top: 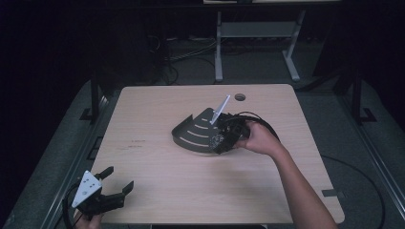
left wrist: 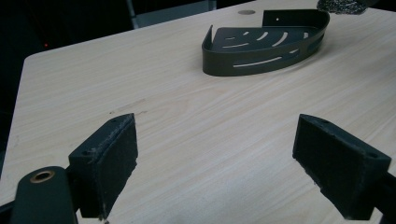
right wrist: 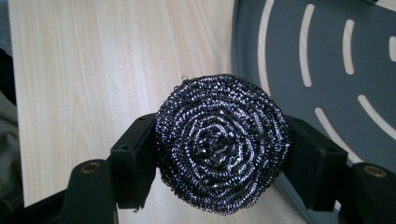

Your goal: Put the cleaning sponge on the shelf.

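Note:
A round steel wool scourer is clamped between the jaws of my right gripper, held just over the near edge of a dark slotted corner shelf. From above, the right gripper sits at the right side of that shelf near the table's middle, and the scourer shows as a small glinting patch. My left gripper hovers at the table's near left corner, jaws wide apart and empty. Its own camera sees the shelf far ahead and its pads spread over bare wood.
The light wooden table has a round cable hole at its far edge. A white stick-like piece rises near the back of the shelf. Beyond the table stand a metal desk frame and cables on a dark floor.

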### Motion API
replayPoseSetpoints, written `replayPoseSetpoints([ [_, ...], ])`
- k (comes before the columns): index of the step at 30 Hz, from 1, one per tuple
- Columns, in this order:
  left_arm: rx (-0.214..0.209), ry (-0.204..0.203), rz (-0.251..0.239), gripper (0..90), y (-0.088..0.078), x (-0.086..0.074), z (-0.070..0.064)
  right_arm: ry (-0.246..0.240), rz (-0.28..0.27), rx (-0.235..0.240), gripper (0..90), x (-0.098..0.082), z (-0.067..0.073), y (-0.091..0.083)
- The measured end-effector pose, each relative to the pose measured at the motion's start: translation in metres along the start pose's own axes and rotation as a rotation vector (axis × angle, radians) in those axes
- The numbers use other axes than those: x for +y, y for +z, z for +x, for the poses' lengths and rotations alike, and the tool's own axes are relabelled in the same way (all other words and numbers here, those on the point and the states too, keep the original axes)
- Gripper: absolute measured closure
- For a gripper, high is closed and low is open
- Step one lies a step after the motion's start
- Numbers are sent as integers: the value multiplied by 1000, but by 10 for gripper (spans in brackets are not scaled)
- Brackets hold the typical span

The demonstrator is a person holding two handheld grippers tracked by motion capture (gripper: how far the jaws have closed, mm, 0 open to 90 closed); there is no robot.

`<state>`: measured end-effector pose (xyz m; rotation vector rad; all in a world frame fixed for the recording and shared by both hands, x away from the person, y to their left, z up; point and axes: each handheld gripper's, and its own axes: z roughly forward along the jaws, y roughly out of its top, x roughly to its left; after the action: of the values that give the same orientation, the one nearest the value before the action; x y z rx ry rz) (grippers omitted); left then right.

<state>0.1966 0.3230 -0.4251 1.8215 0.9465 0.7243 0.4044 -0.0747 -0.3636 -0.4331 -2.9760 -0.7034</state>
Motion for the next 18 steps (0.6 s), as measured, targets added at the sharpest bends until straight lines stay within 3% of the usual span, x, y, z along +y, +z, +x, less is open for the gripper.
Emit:
replayPoseSetpoints([
  [15, -3, -1, 3, 132, 2, 0, 1, 6, -2, 4, 315, 14, -17, 10],
  [18, -4, -2, 2, 132, 2, 0, 2, 23, 21, -7, 315, 14, -23, 12],
])
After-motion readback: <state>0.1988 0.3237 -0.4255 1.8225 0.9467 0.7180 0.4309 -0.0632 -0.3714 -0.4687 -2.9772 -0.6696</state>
